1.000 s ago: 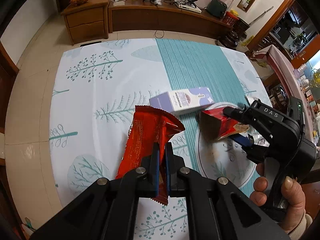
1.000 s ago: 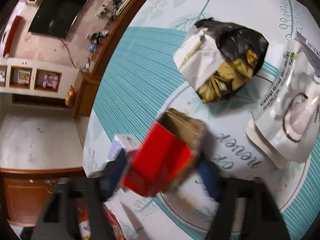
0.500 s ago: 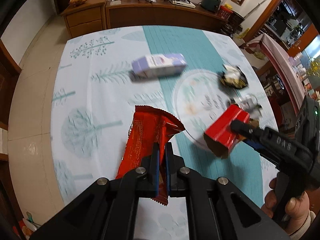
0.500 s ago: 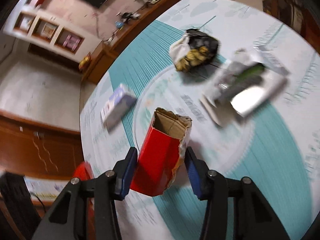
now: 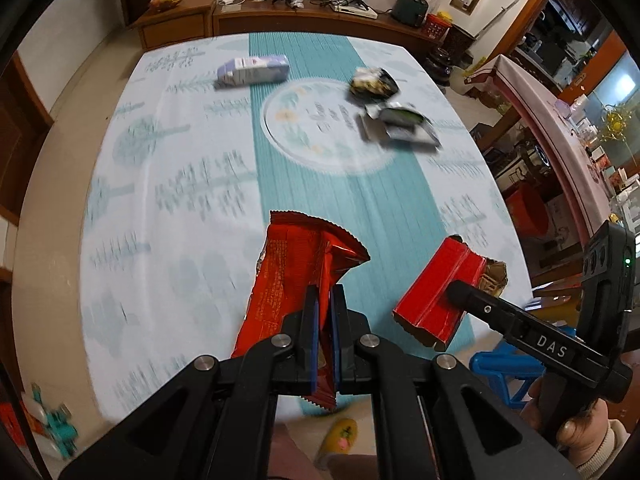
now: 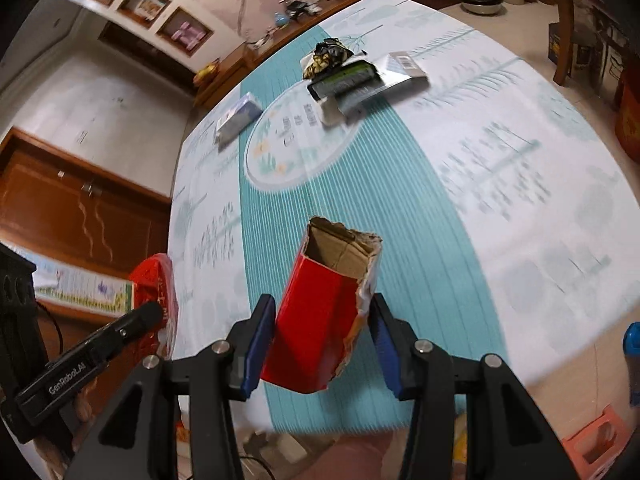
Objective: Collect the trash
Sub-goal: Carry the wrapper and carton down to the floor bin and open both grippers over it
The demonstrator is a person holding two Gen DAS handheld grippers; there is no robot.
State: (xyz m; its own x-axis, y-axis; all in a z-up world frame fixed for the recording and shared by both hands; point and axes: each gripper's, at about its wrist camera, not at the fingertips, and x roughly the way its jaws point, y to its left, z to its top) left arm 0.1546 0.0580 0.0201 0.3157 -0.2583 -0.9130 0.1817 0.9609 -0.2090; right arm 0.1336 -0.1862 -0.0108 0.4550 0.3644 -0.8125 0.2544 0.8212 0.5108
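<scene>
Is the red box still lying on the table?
No, the red box is up in the air, squeezed by the right tool, well above the table.

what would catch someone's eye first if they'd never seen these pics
The two bright red pieces of trash held up over the table: a red wrapper pinched in the left tongs, and a torn red carton with its brown inside showing, clamped in the right tongs. Behind them, on the teal and white tablecloth, lie a purple and white box, a crumpled dark wrapper and some silvery packets.
</scene>
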